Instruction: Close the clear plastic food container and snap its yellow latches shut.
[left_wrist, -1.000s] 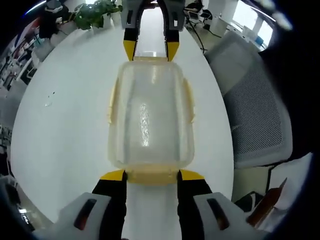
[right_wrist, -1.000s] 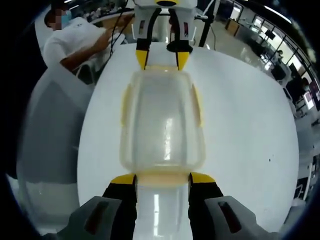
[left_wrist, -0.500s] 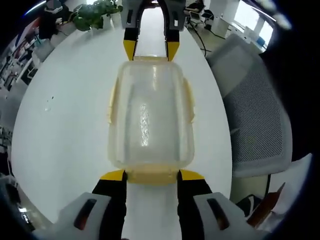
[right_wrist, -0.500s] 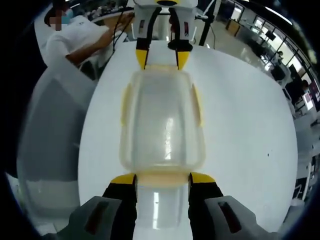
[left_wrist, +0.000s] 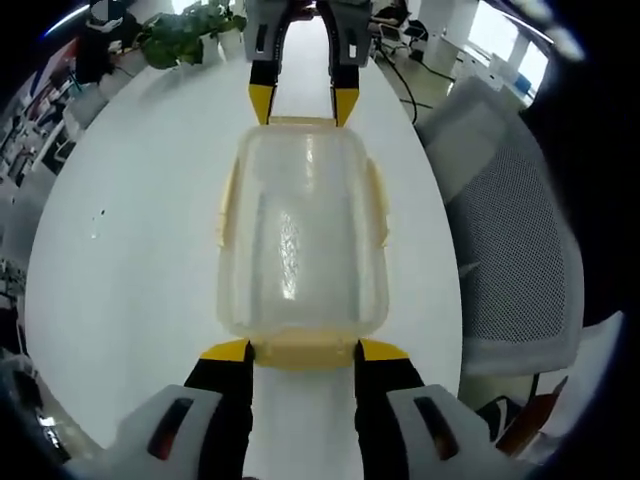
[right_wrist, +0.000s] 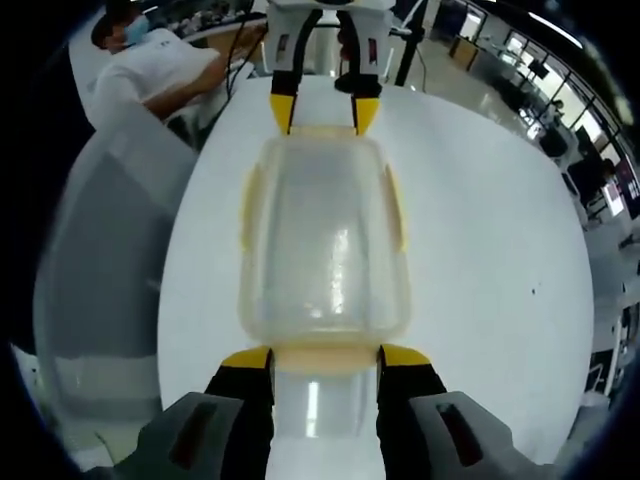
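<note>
In the left gripper view, the clear plastic food container lies lid-down-looking on the round white worktop, lengthwise between both grippers. The left gripper sets its spread fingers at the near yellow end latch, apparently to press it; whether they grip it I cannot tell. The right gripper meets the far end.

In the right gripper view, the right gripper's fingers likewise bracket their latch, bracing the container endwise. Side latches look flat.

bright, even overhead light | glare streaks on the container lid (both views) | white table near blown out | fisheye bending, edges soft
</note>
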